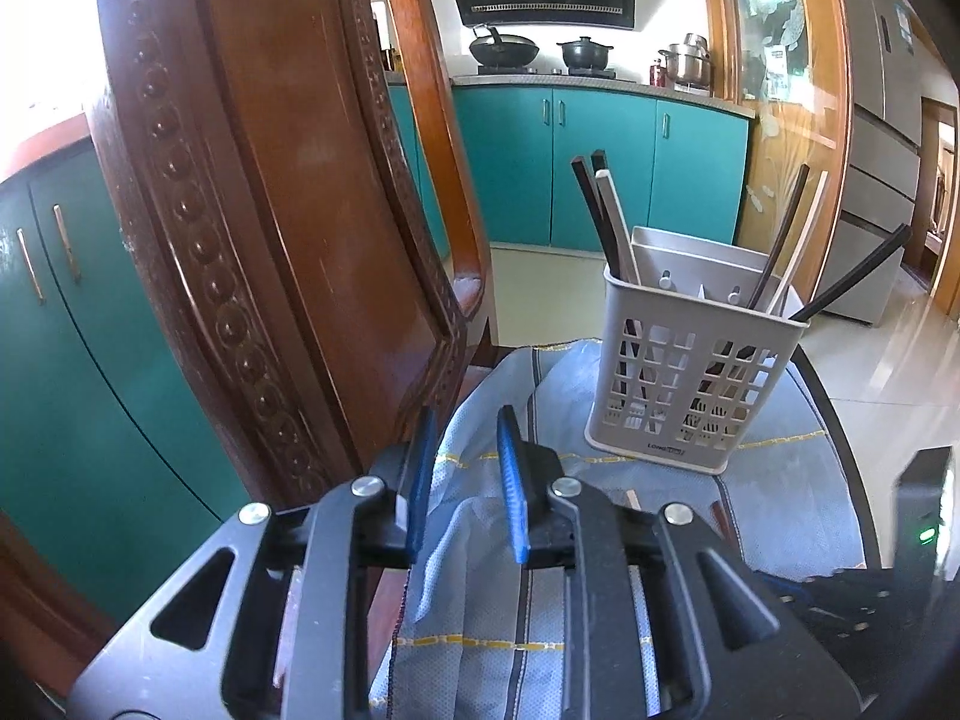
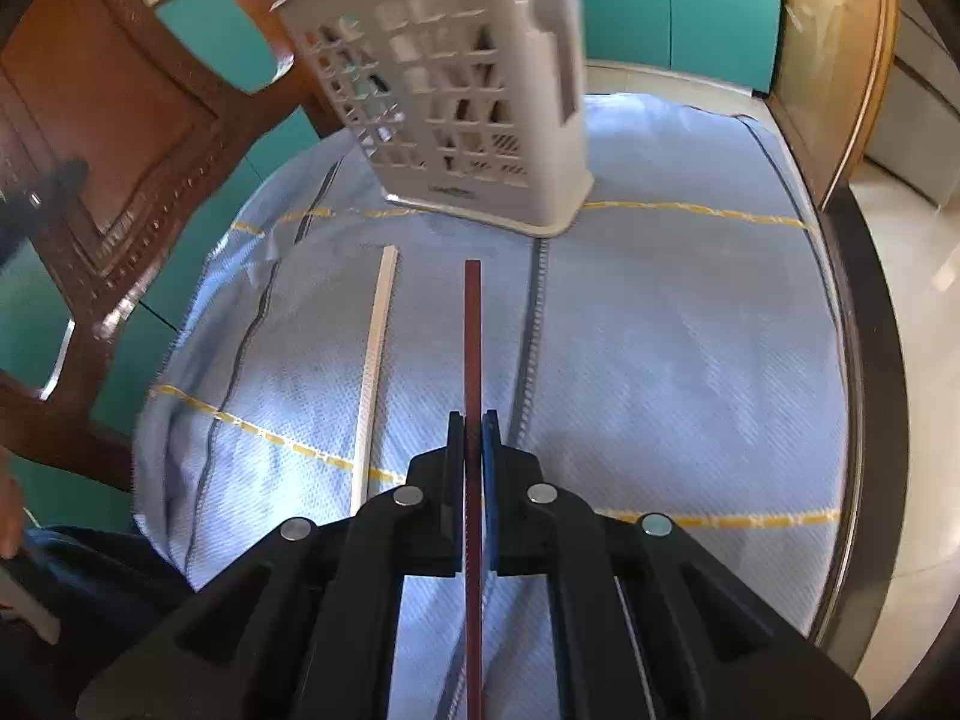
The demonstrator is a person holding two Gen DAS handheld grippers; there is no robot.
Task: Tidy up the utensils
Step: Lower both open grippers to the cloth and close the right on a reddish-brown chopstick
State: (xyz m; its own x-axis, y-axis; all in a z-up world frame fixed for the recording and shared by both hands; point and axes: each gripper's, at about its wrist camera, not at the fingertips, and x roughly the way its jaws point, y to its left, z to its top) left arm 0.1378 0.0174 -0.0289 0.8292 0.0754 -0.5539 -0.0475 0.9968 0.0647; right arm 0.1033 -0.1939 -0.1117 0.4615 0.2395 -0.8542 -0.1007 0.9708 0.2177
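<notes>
So, left wrist view: left gripper (image 1: 465, 480) w/ blue pads apart, nothing between them, hovering over the blue cloth (image 1: 780, 480); the grey slotted utensil holder (image 1: 678, 372) stands upright ahead, several chopsticks already leaning inside. Carved wooden chair (image 1: 240, 180) close on the left, teal cabinets and stove w/ pots behind. Right wrist view: right gripper (image 2: 473, 438) clamped on a reddish-brown chopstick (image 2: 472, 330), which points toward the holder; a pale chopstick (image 2: 375, 360) lies on the cloth just beside it. Risk (thin stick, narrow grip): it could pivot or slip during the lift, or its tip could catch the holder rim and tip the holder.
</notes>
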